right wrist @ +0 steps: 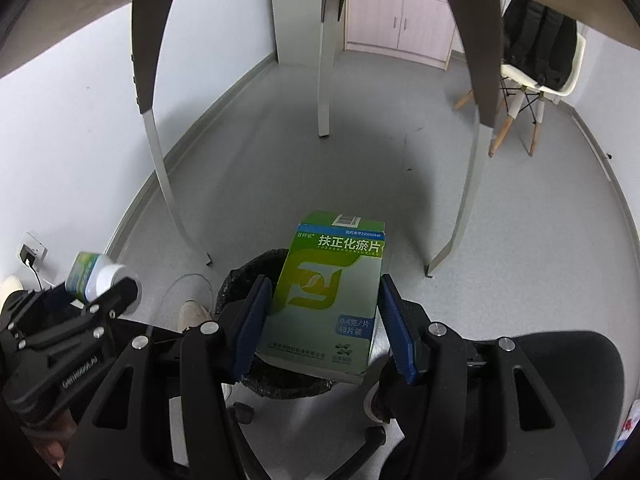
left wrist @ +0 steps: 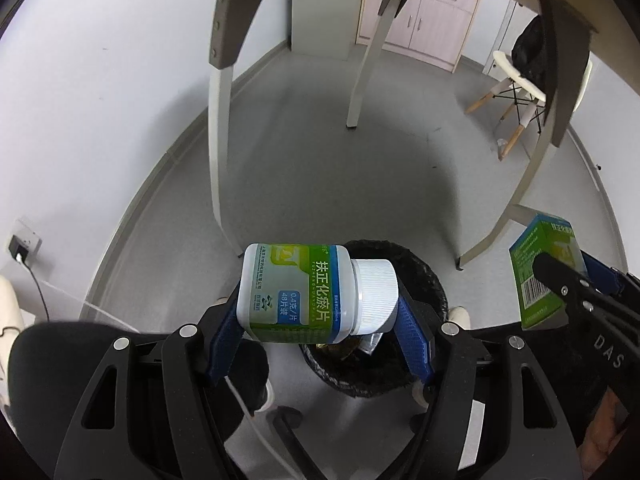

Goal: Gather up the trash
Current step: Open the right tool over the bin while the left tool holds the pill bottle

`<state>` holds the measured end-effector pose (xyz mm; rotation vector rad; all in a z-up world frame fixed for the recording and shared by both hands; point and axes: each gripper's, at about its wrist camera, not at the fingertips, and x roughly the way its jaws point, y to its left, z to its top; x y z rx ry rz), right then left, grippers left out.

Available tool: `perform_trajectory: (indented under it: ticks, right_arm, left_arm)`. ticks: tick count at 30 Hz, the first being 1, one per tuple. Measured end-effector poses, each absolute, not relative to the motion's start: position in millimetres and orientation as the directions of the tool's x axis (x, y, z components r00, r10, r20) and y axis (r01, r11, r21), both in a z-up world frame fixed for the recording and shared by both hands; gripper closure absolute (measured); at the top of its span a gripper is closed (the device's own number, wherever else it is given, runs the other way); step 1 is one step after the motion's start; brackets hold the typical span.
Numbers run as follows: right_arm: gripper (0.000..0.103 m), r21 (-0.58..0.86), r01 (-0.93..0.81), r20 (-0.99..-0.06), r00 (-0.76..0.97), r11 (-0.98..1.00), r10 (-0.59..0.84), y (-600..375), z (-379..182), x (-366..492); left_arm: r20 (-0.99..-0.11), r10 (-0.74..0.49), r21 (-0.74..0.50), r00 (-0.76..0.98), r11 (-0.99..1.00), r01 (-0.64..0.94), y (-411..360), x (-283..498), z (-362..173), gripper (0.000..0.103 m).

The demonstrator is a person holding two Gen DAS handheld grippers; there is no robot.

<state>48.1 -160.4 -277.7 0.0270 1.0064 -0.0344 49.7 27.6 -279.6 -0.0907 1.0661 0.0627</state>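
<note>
My left gripper [left wrist: 316, 312] is shut on a white medicine bottle [left wrist: 304, 292] with a green label and white cap, held sideways above a black-lined trash bin [left wrist: 424, 280]. My right gripper [right wrist: 320, 320] is shut on a green medicine box [right wrist: 328, 292], held above the same bin [right wrist: 248, 272]. The box and right gripper also show in the left wrist view [left wrist: 540, 272] at the right. The bottle shows in the right wrist view [right wrist: 96, 276] at the left. Some trash lies inside the bin.
Table legs [left wrist: 218, 140] [right wrist: 160, 152] stand on the grey floor ahead of the bin. A black office chair seat [left wrist: 60, 352] is on one side. A white chair [right wrist: 536, 80] with a black bag and a pink cabinet [right wrist: 400, 20] stand at the back. A wall socket [left wrist: 24, 240] has a cable.
</note>
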Motion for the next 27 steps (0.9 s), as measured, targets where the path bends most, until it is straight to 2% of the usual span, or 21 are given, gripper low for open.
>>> perform_trajectory:
  ticks: [11, 23, 24, 26, 27]
  right_arm:
    - [0.050, -0.016, 0.013, -0.886, 0.464, 1.000, -0.020, -155, -317, 85]
    - [0.049, -0.019, -0.046, -0.913, 0.407, 0.999, 0.002, -143, -345, 99]
    - [0.048, -0.020, -0.047, -0.913, 0.408, 0.999, 0.001, -143, -346, 99]
    - [0.031, -0.027, -0.044, -0.910, 0.414, 0.999, -0.007, -143, -344, 100]
    - [0.027, -0.032, -0.040, -0.908, 0.420, 0.999, -0.012, -144, -344, 99]
  left_arm:
    - [-0.922, 0.017, -0.024, 0.386, 0.995, -0.101, 31, 88, -330, 0.037]
    - [-0.940, 0.024, -0.018, 0.341, 0.993, -0.119, 37, 98, -343, 0.037]
    - [-0.940, 0.022, -0.020, 0.340, 0.993, -0.120, 38, 99, -344, 0.037]
    - [-0.940, 0.016, -0.027, 0.340, 0.992, -0.122, 38, 100, -345, 0.037]
    - [-0.940, 0.012, -0.032, 0.340, 0.992, -0.124, 38, 100, -345, 0.037]
